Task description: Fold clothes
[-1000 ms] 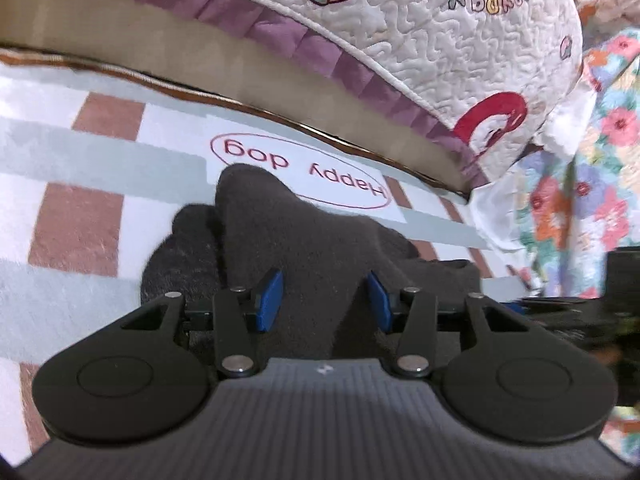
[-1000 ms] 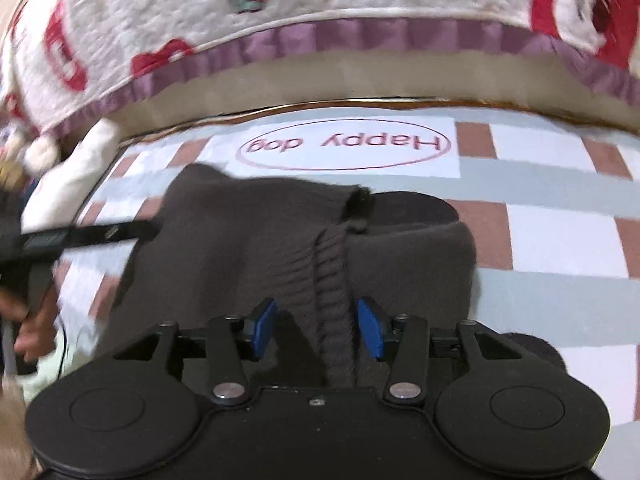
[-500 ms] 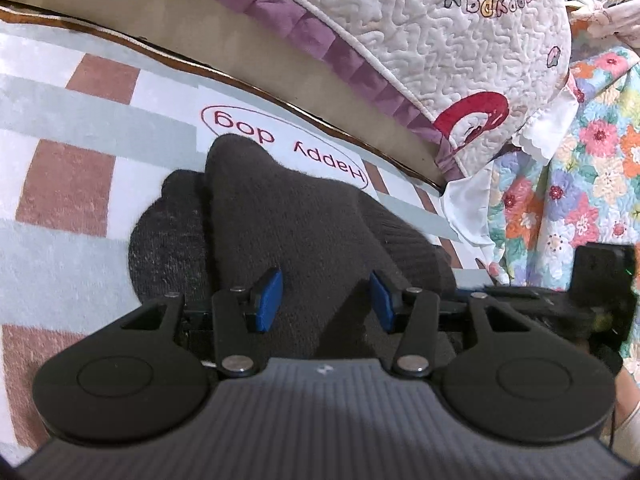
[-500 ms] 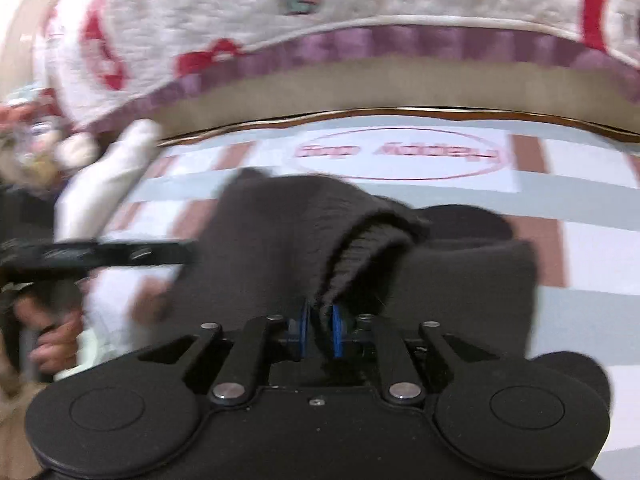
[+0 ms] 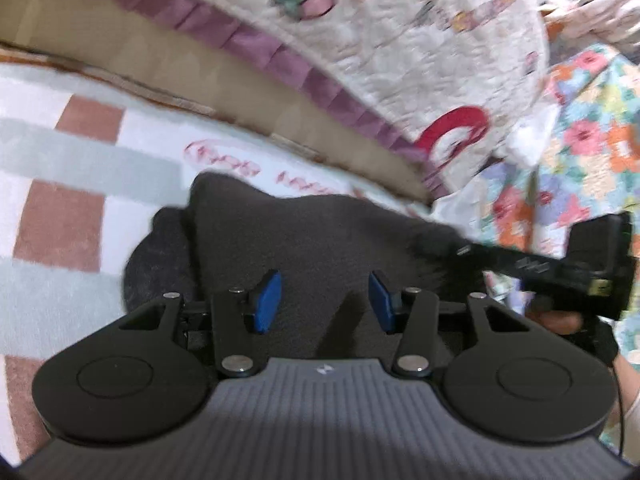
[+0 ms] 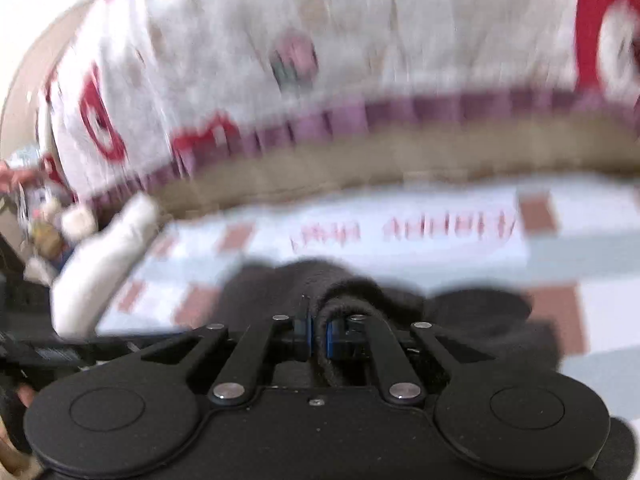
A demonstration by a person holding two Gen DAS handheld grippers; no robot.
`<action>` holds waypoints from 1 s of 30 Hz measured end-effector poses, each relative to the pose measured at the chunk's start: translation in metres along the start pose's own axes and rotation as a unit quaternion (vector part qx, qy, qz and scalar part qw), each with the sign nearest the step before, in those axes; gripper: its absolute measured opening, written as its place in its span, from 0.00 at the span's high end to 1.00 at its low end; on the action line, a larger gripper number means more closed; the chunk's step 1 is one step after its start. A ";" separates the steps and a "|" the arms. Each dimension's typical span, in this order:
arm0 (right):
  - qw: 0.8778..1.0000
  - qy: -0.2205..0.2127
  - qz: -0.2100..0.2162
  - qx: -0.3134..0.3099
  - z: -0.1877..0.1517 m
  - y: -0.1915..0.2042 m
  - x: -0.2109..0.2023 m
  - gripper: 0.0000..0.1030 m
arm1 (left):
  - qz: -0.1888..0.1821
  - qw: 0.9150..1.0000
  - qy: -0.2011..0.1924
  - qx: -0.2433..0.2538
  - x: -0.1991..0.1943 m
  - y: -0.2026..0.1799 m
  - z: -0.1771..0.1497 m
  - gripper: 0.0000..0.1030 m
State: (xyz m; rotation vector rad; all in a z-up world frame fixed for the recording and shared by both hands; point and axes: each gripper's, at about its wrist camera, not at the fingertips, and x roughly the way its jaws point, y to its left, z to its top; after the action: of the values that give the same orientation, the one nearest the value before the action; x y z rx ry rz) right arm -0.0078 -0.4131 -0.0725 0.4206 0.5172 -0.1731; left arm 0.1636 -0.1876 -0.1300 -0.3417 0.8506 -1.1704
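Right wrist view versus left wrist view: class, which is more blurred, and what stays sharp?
Right wrist view: heavy motion blur smears the rug lettering; only the right gripper is crisp. Left wrist view: milder blur, the dark sweater readable.

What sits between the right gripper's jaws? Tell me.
A pinched fold of the dark knit garment; the right gripper is shut on it, as the right wrist view shows.

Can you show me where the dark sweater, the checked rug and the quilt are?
Sweater [image 5: 304, 240], left wrist view, middle.
Rug [image 5: 80, 164], left wrist view, grey stripe.
Quilt [image 5: 400, 48], left wrist view, white part.
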 end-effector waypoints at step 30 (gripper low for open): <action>0.974 0.092 -0.023 0.203 -0.142 -0.085 -0.123 0.49 | 0.042 0.988 0.131 0.070 0.045 -0.026 -0.029 0.53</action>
State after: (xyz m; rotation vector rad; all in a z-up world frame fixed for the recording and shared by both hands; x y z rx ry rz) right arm -0.1983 -0.4212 -0.1510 0.8306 0.6775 -0.2888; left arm 0.1309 -0.2332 -0.1507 -0.0363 0.9942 -1.2053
